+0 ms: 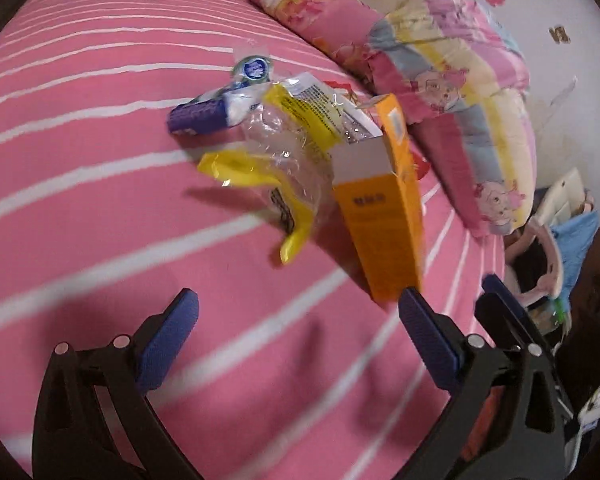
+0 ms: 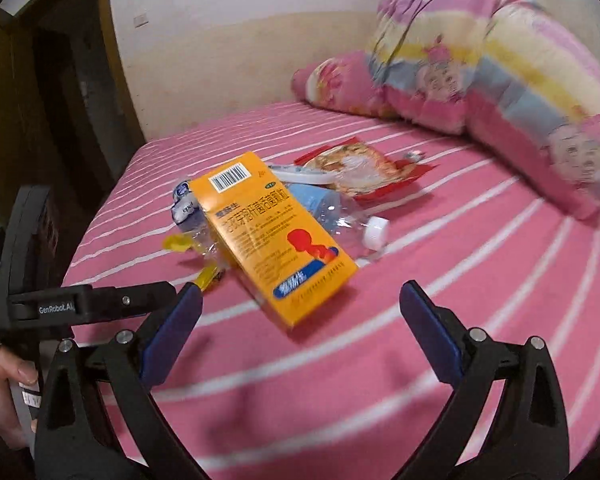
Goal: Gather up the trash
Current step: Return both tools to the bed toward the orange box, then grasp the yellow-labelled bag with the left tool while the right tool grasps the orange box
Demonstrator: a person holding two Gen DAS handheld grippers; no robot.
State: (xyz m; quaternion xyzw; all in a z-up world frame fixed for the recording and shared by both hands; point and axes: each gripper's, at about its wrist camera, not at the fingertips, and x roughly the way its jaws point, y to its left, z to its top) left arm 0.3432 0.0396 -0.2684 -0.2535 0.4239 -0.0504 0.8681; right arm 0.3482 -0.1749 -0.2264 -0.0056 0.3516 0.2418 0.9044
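Note:
A heap of trash lies on the pink striped bed (image 1: 100, 200). It holds an orange medicine box (image 1: 384, 208), a crumpled clear and yellow wrapper (image 1: 284, 148) and a purple and white packet (image 1: 204, 118). My left gripper (image 1: 300, 308) is open just short of the box, with nothing between its blue pads. In the right wrist view the orange box (image 2: 272, 236) leans on a clear plastic bottle (image 2: 340, 216) with a white cap (image 2: 376, 232). A red snack wrapper (image 2: 364, 168) lies behind them. My right gripper (image 2: 300, 300) is open in front of the box and empty.
A rolled quilt (image 2: 500, 80) and a pink pillow (image 2: 340, 84) lie along the head of the bed. A cluttered stand (image 1: 556, 248) is beside the bed's right edge. A hand (image 2: 4, 380) holds the left gripper's black frame (image 2: 60, 304) at the left. A dark doorway (image 2: 40, 100) is behind.

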